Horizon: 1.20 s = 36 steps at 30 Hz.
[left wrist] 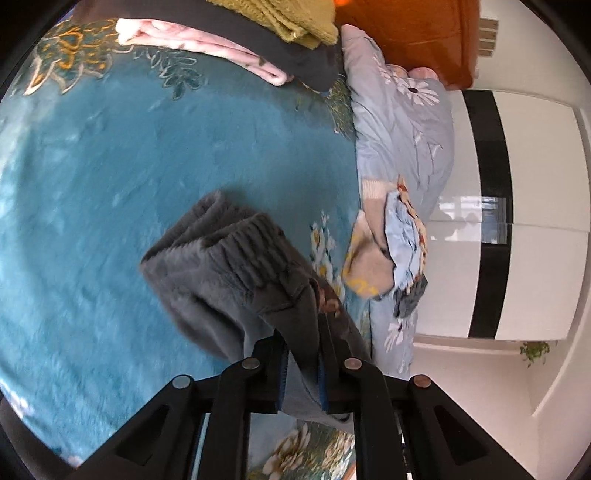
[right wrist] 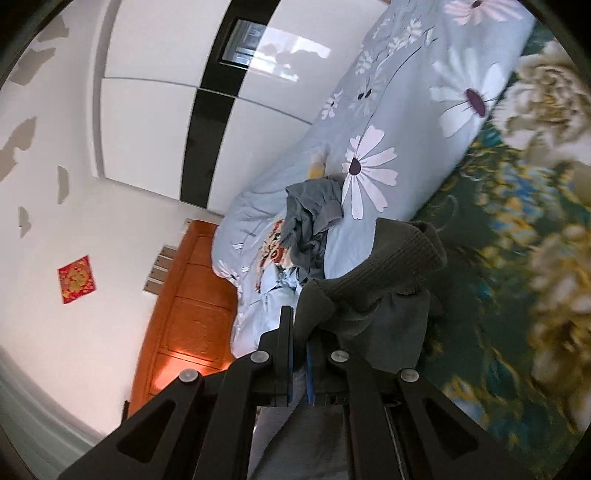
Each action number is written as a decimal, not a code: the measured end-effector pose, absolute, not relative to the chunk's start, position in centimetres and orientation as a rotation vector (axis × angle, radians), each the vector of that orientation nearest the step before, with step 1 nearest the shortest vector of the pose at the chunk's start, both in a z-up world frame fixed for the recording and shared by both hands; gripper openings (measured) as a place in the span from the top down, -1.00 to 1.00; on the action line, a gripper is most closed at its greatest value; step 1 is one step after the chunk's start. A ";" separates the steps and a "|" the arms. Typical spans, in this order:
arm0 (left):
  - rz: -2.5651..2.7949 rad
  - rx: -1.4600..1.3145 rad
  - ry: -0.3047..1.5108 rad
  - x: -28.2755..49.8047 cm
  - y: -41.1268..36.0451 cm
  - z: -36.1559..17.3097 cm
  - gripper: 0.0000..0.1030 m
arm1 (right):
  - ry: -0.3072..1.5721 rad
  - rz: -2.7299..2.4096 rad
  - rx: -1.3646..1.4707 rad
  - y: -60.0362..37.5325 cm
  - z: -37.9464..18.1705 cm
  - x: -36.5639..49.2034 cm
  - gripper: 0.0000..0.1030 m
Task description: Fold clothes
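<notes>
A grey fleece garment [left wrist: 221,273] with a ribbed cuff hangs over the teal flowered bedspread [left wrist: 110,166]. My left gripper [left wrist: 301,343] is shut on its fabric near the ribbed end. In the right wrist view the same grey garment [right wrist: 388,273] bunches up with a ribbed band on top. My right gripper [right wrist: 301,332] is shut on a fold of it, lifted above the bed.
Folded clothes, pink [left wrist: 207,48], dark and olive [left wrist: 288,18], are stacked at the bedspread's far edge. A pale blue flowered quilt [right wrist: 388,122] holds a heap of unfolded clothes [right wrist: 310,221]. An orange headboard [right wrist: 192,317] and white wardrobe [right wrist: 166,110] stand behind.
</notes>
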State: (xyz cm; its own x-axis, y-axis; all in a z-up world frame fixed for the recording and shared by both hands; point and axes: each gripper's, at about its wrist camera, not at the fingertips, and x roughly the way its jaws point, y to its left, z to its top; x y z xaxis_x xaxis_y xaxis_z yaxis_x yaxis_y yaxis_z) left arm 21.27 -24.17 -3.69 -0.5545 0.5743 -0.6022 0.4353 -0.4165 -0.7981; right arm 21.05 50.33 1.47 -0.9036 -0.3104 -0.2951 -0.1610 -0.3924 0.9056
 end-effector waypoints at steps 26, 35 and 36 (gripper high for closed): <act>2.237 -1.283 -1.523 20.0 -24.8 -6.3 -0.29 | -1.639 -2.542 0.975 47.4 -5.5 8.7 -0.07; 2.236 -1.474 -1.725 25.8 -26.0 -12.3 -0.29 | -1.587 -2.588 0.955 48.6 -4.9 15.7 -0.27; 2.224 -1.490 -1.736 25.9 -25.9 -12.9 -0.29 | -1.593 -2.614 0.984 49.1 -5.4 16.7 -0.28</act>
State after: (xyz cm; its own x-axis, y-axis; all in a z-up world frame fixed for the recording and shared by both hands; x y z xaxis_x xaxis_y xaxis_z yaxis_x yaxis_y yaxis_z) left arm 25.95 -25.89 -12.88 -0.5630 0.4740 -0.6770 0.5418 -0.4068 -0.7355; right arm 16.65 49.09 -5.37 -0.8104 -0.2428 -0.5332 -0.3627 -0.5068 0.7821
